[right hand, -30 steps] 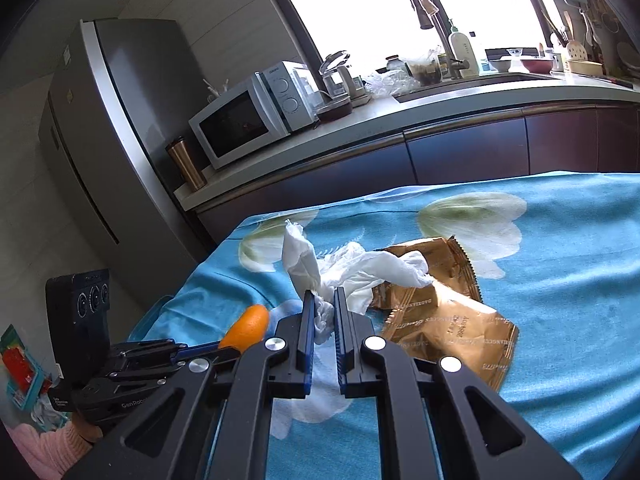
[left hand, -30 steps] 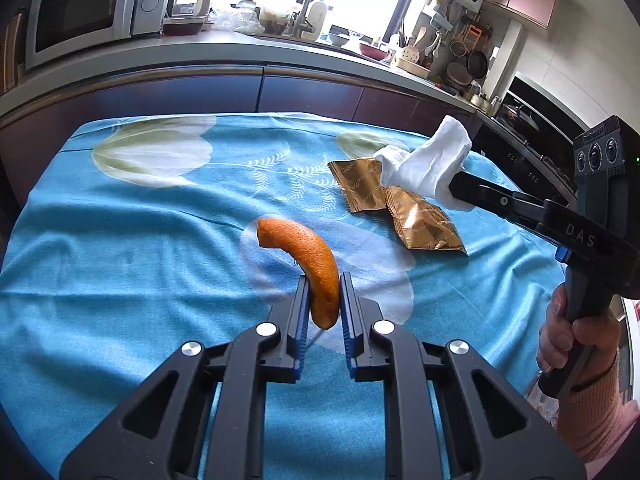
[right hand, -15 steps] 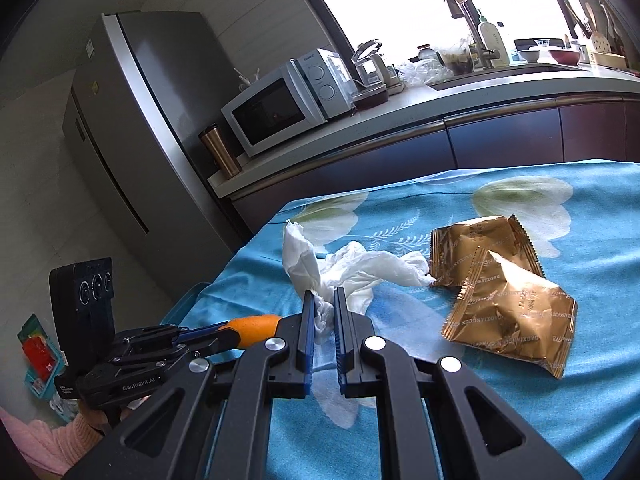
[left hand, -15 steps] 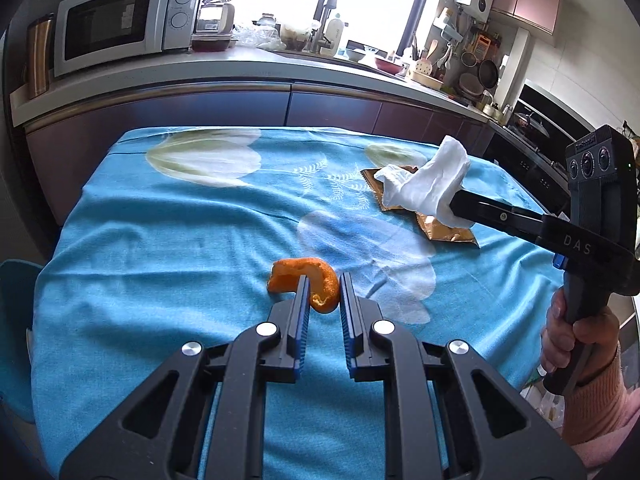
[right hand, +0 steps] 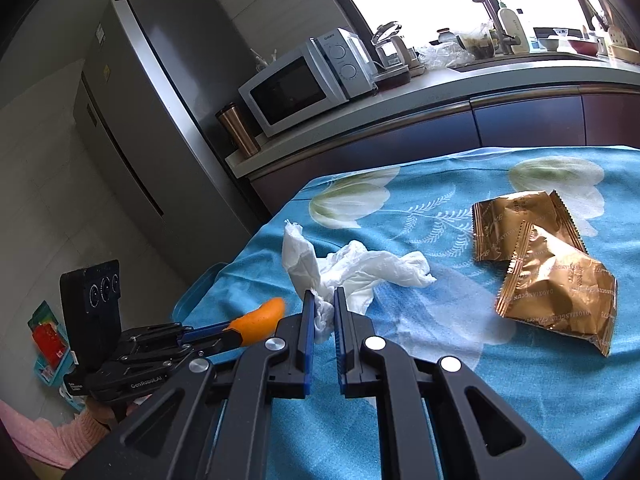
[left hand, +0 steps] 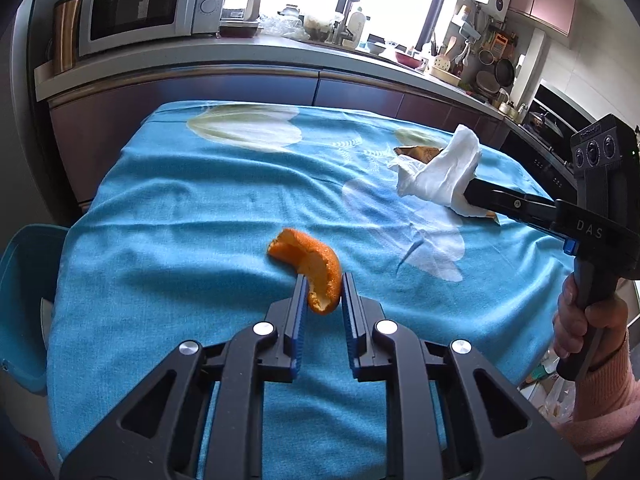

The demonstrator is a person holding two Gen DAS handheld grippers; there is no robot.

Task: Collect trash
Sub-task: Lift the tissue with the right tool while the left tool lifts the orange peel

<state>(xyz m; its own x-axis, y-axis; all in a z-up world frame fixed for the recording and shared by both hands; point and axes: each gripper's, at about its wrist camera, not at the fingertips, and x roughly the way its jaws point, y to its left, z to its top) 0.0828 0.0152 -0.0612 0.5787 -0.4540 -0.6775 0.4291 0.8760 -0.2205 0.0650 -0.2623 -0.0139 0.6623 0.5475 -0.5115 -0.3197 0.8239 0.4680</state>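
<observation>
Fingers of the left gripper (left hand: 323, 292) are clamped on the lower end of a curved orange peel (left hand: 310, 264), which is held clear above the blue flowered tablecloth (left hand: 168, 240); the jaws have just been opening slightly, with the peel still between them. Fingers of the right gripper (right hand: 321, 308) are pressed together on a crumpled white tissue (right hand: 352, 272), lifted off the cloth near its left edge. Compared with 1 second ago, both grippers have been drawn back toward the near-left part of the table: more of the cloth's left edge and a blue bin (left hand: 24, 304) beside it are now seen in the left wrist view, and the 2 gold snack wrappers (right hand: 544, 264) are left further to the right on the cloth, overlapping each other, no longer touched by the tissue. The peel has been turned so that its pale inner side is shown. Behind the table a dark counter (right hand: 440, 92) is seen with a white microwave (right hand: 304, 80), a copper tumbler (right hand: 238, 130) and a sink under a bright window; a grey refrigerator (right hand: 132, 100) stands at the left. A hand (left hand: 584, 320) in a pink sleeve is seen on the right gripper's handle.
</observation>
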